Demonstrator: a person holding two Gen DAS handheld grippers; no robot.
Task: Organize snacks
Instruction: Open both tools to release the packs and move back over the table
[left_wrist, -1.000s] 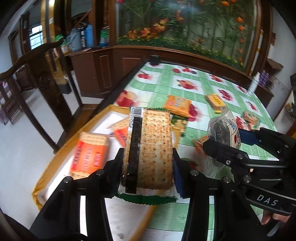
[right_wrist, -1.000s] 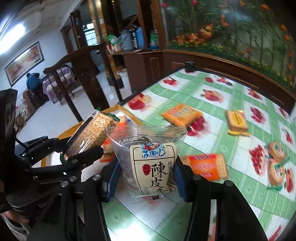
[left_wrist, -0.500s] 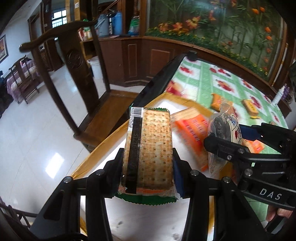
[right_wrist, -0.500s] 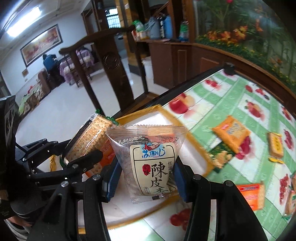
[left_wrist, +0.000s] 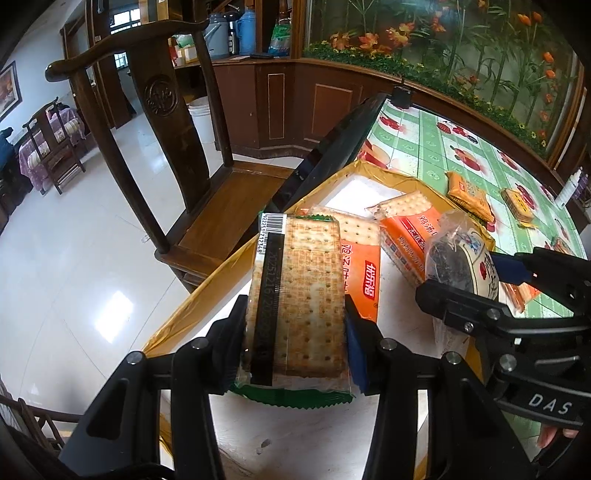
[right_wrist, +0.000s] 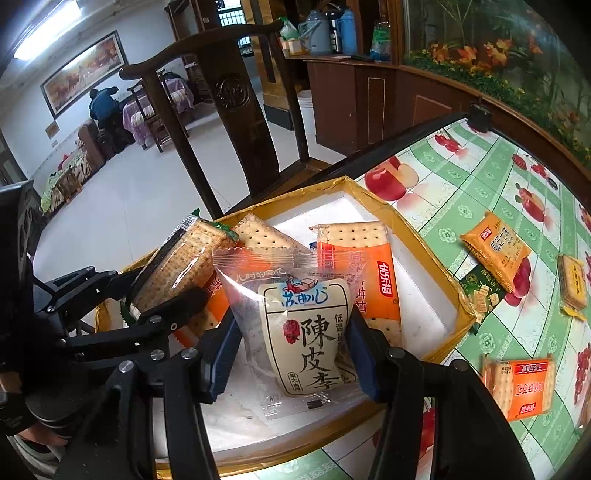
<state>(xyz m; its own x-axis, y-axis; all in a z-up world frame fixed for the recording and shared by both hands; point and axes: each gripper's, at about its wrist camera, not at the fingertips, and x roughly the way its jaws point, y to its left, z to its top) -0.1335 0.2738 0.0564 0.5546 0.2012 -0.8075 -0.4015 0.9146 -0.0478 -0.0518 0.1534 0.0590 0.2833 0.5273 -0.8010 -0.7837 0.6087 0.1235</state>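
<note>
My left gripper (left_wrist: 295, 325) is shut on a clear-wrapped cracker pack (left_wrist: 297, 295) with a black barcode strip and holds it above a gold-rimmed white box (left_wrist: 207, 295). My right gripper (right_wrist: 291, 354) is shut on a clear plum snack bag (right_wrist: 303, 332) with Chinese print, also above the box (right_wrist: 388, 218). Two orange cracker packs (right_wrist: 358, 273) lie inside the box. The left gripper and its pack show in the right wrist view (right_wrist: 177, 266). The right gripper with the bag shows in the left wrist view (left_wrist: 461, 266).
Loose snack packs lie on the green fruit-print tablecloth (right_wrist: 480, 177): an orange pack (right_wrist: 495, 247), a green pack (right_wrist: 480, 299), an orange cracker pack (right_wrist: 521, 387). A dark wooden chair (left_wrist: 184, 155) stands beside the table's left edge. A wooden cabinet with flasks stands behind.
Both grippers have swung left from over the tablecloth to above the box and lowered slightly, each still holding its pack. The box contents have come closer.
</note>
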